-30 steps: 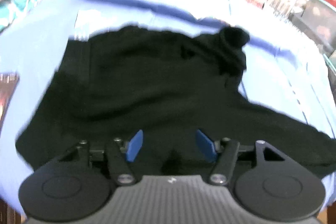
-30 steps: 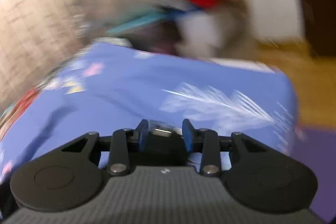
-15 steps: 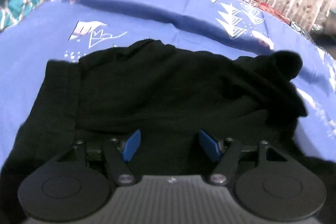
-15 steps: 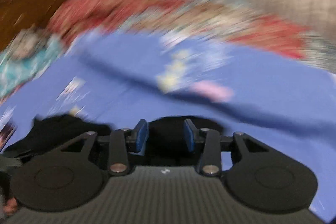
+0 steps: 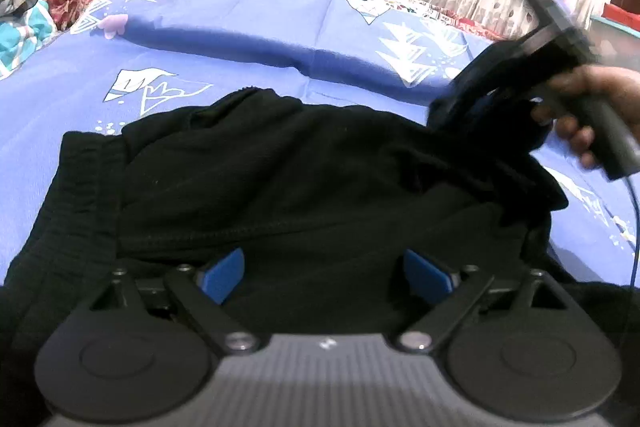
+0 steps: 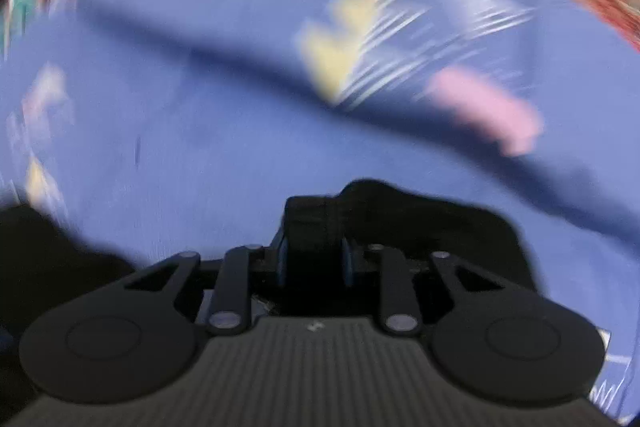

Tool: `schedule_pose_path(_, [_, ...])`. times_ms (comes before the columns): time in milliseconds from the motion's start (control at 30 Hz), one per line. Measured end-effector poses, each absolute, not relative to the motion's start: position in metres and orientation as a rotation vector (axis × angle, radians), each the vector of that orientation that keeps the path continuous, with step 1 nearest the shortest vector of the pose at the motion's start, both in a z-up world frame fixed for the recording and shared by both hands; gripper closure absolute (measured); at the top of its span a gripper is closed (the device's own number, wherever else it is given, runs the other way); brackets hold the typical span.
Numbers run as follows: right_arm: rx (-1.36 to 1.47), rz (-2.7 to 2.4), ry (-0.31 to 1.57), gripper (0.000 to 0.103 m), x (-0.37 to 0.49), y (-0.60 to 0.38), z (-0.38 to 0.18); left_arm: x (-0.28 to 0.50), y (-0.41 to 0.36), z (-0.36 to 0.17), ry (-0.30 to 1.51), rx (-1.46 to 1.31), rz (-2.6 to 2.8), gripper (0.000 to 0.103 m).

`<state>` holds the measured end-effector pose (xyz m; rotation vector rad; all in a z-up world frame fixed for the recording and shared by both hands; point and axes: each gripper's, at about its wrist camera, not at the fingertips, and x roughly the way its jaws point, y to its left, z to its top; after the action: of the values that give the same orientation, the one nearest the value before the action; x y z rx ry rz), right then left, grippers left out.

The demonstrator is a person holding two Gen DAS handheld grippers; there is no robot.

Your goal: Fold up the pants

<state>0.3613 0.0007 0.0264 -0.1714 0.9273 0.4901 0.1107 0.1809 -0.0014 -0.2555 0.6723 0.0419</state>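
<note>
Left wrist view: black pants (image 5: pixel 288 179) lie bunched on the blue bedsheet (image 5: pixel 240 31). The left gripper (image 5: pixel 324 275), just over their near edge, has just been opening its fingers wide; nothing is pinched. At far right, a hand (image 5: pixel 588 107) holds the right gripper (image 5: pixel 464 99) at the fabric.

Right wrist view, blurred: the right gripper (image 6: pixel 314 259) has just been closing its fingers, clamped on a fold of the pants (image 6: pixel 400 215).
</note>
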Motion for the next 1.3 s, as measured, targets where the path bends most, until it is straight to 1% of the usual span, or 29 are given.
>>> schedule_pose_path(33, [-0.079,0.476,0.898,0.075,0.363,-0.021,0.042,0.109,0.182,-0.001,0.668,-0.264,0.038,0.013])
schedule_pose_path(100, [0.106,0.447,0.836,0.075,0.362,-0.070,0.073,0.108,0.186,0.005,0.671,-0.280,0.040,0.018])
schedule_pose_path(133, [0.164,0.422,0.801,0.075,0.359,-0.093,0.087,0.107,0.187,0.010,0.670,-0.283,0.043,0.018])
schedule_pose_path(200, [0.276,0.370,0.730,0.075,0.351,-0.142,0.116,0.106,0.180,0.032,0.609,-0.222,0.030,0.017])
schedule_pose_path(233, [0.328,0.346,0.709,0.075,0.348,-0.165,0.125,0.108,0.171,0.045,0.567,-0.148,0.025,0.016])
schedule_pose_path(300, [0.434,0.285,0.682,0.075,0.340,-0.214,0.139,0.118,0.142,0.068,0.480,0.094,0.023,0.011])
schedule_pose_path(367, [0.519,0.245,0.649,0.075,0.325,-0.255,0.147,0.136,0.111,0.075,0.424,0.352,0.000,0.009])
schedule_pose_path(433, [0.575,0.207,0.599,0.075,0.305,-0.287,0.156,0.160,0.089,0.068,0.446,0.518,-0.095,0.009])
schedule_pose_path(567, [0.670,0.144,0.529,0.075,0.268,-0.335,0.164,0.192,0.058,0.041,0.472,0.721,-0.250,0.012])
schedule_pose_path(633, [0.714,0.109,0.497,0.075,0.240,-0.361,0.168,0.198,0.048,0.033,0.489,0.758,-0.298,0.015])
schedule_pose_path(700, [0.768,0.084,0.461,0.075,0.217,-0.386,0.171,0.204,0.038,0.028,0.518,0.755,-0.329,0.028])
schedule_pose_path(733, [0.801,0.073,0.442,0.075,0.207,-0.396,0.172,0.204,0.037,0.027,0.520,0.751,-0.328,0.031])
schedule_pose_path(767, [0.846,0.057,0.421,0.075,0.199,-0.407,0.170,0.204,0.035,0.028,0.520,0.741,-0.326,0.035])
schedule_pose_path(800, [0.906,0.042,0.402,0.075,0.196,-0.419,0.167,0.206,0.033,0.028,0.521,0.725,-0.323,0.037])
schedule_pose_path(867, [1.025,-0.002,0.369,0.075,0.186,-0.442,0.156,0.214,0.032,0.034,0.533,0.668,-0.299,0.037])
schedule_pose_path(933, [1.116,-0.071,0.381,0.075,0.193,-0.454,0.136,0.226,0.032,0.037,0.553,0.617,-0.237,0.036])
schedule_pose_path(967, [1.147,-0.103,0.407,0.071,0.203,-0.457,0.123,0.234,0.034,0.037,0.566,0.593,-0.201,0.036])
schedule_pose_path(1000, [1.166,-0.122,0.447,0.065,0.220,-0.455,0.107,0.241,0.037,0.037,0.577,0.567,-0.174,0.036])
schedule_pose_path(1033, [1.145,-0.132,0.494,0.063,0.237,-0.453,0.094,0.245,0.040,0.037,0.588,0.543,-0.154,0.036])
schedule_pose_path(1067, [1.075,-0.178,0.528,0.062,0.251,-0.450,0.083,0.247,0.043,0.037,0.598,0.526,-0.140,0.035])
schedule_pose_path(1133, [0.893,-0.344,0.527,0.062,0.261,-0.447,0.069,0.245,0.050,0.042,0.599,0.523,-0.133,0.029])
schedule_pose_path(1167, [0.850,-0.376,0.524,0.062,0.261,-0.447,0.062,0.239,0.054,0.045,0.587,0.541,-0.145,0.023])
schedule_pose_path(1233, [0.780,-0.364,0.533,0.062,0.258,-0.443,0.052,0.230,0.060,0.045,0.576,0.588,-0.168,0.021])
schedule_pose_path(1300, [0.622,-0.353,0.551,0.062,0.257,-0.427,0.050,0.226,0.070,0.045,0.599,0.614,-0.201,0.021])
